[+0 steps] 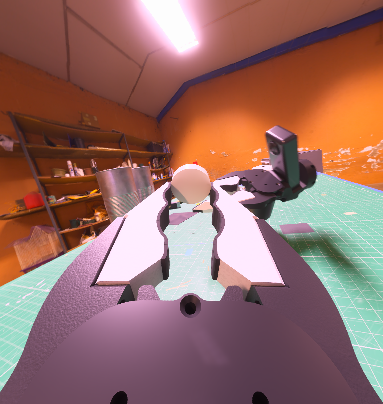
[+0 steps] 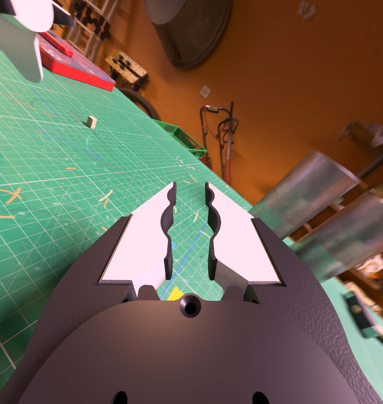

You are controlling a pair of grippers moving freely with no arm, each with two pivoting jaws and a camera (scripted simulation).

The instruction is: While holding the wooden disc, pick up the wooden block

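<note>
My left gripper (image 1: 190,185) is shut on the wooden disc (image 1: 190,184), a pale round disc pinched at its edges between the fingertips and held above the green mat (image 1: 317,284). In the right wrist view the wooden block (image 2: 91,121), a small pale cube, sits on the mat (image 2: 55,175) far ahead and left of my right gripper (image 2: 190,185). That gripper is open and empty, hovering tilted over the mat. It also shows in the left wrist view (image 1: 234,190), just right of the disc. Part of the left gripper's fingers (image 2: 39,13) shows at the top left.
A red flat box (image 2: 77,70) lies on the mat beyond the block. Two metal drums (image 1: 120,192) stand off the mat's left edge by cluttered shelves (image 1: 66,181). A green crate (image 2: 181,137) sits past the mat's edge. Dark flat patches (image 1: 295,228) lie on the mat.
</note>
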